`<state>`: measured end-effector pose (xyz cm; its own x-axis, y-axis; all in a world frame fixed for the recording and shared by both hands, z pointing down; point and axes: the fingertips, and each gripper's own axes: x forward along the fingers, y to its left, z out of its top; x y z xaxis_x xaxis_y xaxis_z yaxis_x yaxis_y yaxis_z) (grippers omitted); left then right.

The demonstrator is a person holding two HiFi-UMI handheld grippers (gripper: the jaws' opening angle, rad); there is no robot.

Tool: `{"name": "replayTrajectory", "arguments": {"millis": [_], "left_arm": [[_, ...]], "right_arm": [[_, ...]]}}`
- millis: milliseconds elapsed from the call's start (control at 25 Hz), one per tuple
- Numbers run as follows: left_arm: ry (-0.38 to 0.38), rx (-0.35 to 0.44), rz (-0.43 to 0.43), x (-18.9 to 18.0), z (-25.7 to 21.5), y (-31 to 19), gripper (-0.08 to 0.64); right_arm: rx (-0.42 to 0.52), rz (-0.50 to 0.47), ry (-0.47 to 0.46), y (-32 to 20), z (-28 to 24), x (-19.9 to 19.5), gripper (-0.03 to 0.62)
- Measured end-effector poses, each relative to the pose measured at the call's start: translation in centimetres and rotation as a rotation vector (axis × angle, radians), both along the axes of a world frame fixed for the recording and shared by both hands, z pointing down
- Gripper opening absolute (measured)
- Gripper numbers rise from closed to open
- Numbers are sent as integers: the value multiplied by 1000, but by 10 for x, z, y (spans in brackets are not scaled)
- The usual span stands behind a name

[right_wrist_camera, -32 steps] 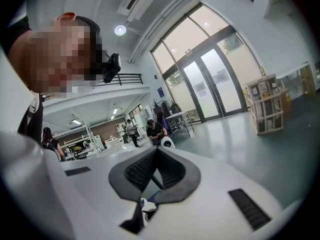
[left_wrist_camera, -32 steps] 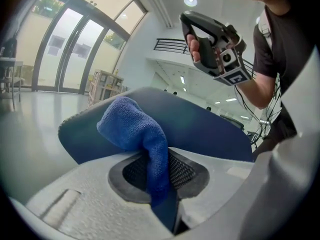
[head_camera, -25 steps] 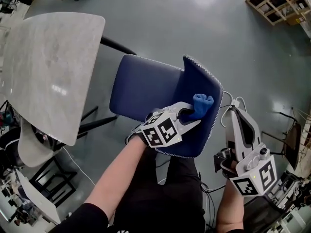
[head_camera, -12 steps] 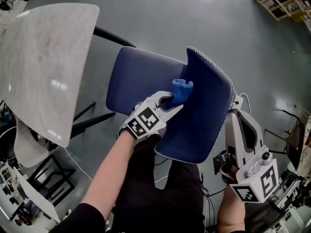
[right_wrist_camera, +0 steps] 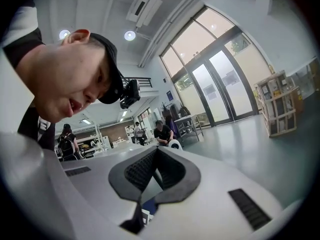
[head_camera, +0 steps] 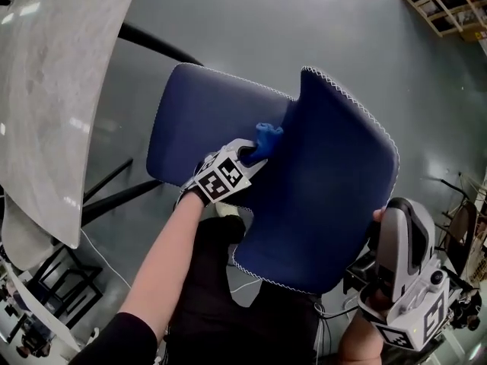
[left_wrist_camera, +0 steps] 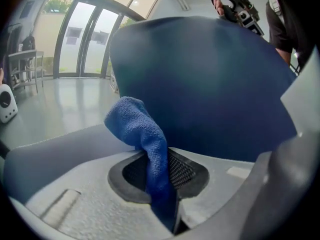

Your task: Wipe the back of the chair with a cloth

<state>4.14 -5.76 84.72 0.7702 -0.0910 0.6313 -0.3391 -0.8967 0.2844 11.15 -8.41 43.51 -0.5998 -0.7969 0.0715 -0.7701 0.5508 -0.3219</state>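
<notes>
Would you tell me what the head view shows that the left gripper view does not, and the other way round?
Only the head view shows the grey table, the chair seat and the wooden shelf. Only the left gripper view shows glass doors and the jaws closed on the blue cloth. Both show the left tool, the cloth and the chair back.

a workshop-like hall: grey floor (head_camera: 319, 29), glass doors (right_wrist_camera: 220, 84), wooden shelving (right_wrist_camera: 276, 104).
</notes>
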Motion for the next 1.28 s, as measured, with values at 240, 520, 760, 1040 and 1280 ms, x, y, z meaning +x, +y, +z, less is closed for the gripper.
{"name": "replayTrajectory", "arguments": {"millis": [240, 520, 760, 1040, 1280], "left_arm": [[23, -117, 79, 14, 33, 16, 76], [75, -197, 126, 24, -14, 43, 75], [123, -209, 133, 37, -88, 58, 75], [164, -206, 181, 50, -180, 75, 77], [149, -148, 217, 67, -234, 85, 77]], "right_arm": [[36, -17, 4, -9, 2, -5, 12], [-30, -7, -31, -15, -5, -10, 12], [-87, 40, -53, -6, -39, 1, 12], [-112, 64, -55, 11, -79, 6, 12], [-98, 75, -47, 19, -107, 18, 12]]}}
